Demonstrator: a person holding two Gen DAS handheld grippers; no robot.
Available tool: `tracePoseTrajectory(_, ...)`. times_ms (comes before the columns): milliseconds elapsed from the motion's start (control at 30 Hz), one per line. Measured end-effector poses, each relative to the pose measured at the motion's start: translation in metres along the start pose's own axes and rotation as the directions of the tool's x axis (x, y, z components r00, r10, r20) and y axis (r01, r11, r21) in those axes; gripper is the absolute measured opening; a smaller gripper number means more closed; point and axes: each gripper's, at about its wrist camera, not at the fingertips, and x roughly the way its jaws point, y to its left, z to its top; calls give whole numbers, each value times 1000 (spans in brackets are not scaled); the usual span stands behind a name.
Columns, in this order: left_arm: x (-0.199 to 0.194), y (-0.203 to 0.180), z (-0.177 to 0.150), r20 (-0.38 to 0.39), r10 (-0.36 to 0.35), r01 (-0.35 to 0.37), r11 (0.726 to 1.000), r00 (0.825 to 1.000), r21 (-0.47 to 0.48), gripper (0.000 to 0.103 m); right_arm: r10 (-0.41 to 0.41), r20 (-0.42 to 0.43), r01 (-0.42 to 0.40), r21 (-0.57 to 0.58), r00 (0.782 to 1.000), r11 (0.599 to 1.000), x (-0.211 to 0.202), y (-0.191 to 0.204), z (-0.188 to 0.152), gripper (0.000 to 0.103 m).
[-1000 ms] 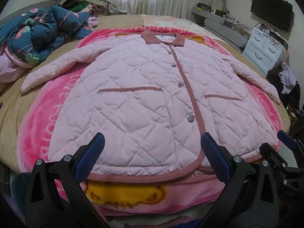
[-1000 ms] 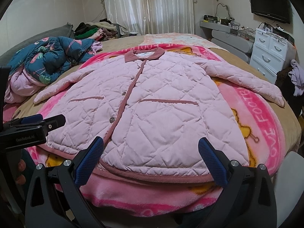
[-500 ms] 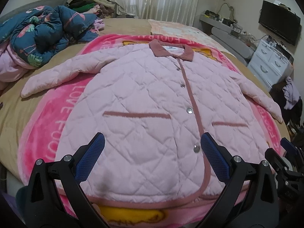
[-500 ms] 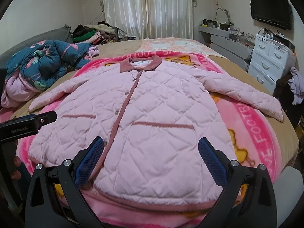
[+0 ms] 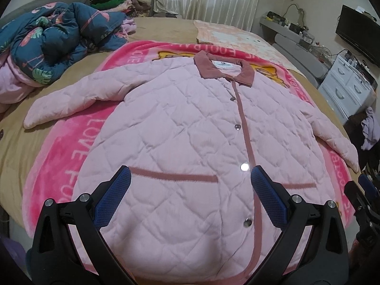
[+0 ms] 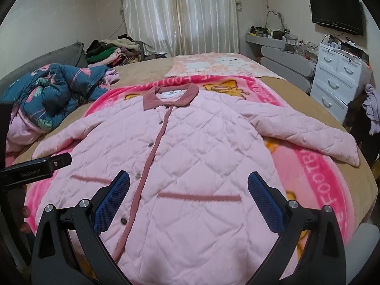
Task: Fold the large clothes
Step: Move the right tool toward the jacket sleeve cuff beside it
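- Lying flat on the bed [image 6: 147, 68], the big pink coat [image 5: 190, 147] faces up with its front buttoned, so it is smooth and ready to fold.
- The coat rests on a bright pink blanket [image 5: 71, 156], which gives it a soft, even place to lie.
- Both sleeves are spread out to the sides. The left sleeve [image 5: 71, 99] points at the blue quilt [image 5: 52, 45], and the right sleeve [image 6: 308, 137] reaches toward the white drawers [image 6: 337, 80]. I think they are out like that so each one can be folded in over the middle.
- The dark pink collar [image 5: 225, 71] is at the far end and the bottom edge is close to the person, so the near edge is easy to reach.
- The left tongs [image 5: 190, 199] hang over the left half of the coat, above its pocket line. They are wide apart and hold nothing.
- The right tongs [image 6: 188, 204] hang over the right half, above the other pocket line. They are wide apart too, with nothing in them.
- Each pair of tongs seems to take its own side, so the coat can be lifted evenly.
- No fold is made yet, so the job looks like it is just starting.
- The coat is puffy, so I guess it may spring back open when folded.
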Motion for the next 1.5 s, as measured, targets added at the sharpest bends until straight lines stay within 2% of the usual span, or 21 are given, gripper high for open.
tracePoseTrajectory(400,30,-41,49,3,-2,2,1000,1000,22,95,-18,35,17,31,999,999,26,-30,48,99)
tracePoseTrajectory(700,55,-73,83,-4,-10,10,999,1000,41,95,-49,92,41,89,995,995,43,-70,85,99)
tracePoseTrajectory(1000,84,-110,111,-1,-9,9,998,1000,56,95,-125,112,105,170,986,980,66,-129,115,99)
tracePoseTrajectory(1200,110,-144,122,-15,-25,26,996,1000,88,95,-215,95,183,266,972,946,88,-182,116,99)
tracePoseTrajectory(1500,151,-186,124,-44,-12,19,988,999,150,95,-320,-33,305,415,947,857,131,-271,87,99)
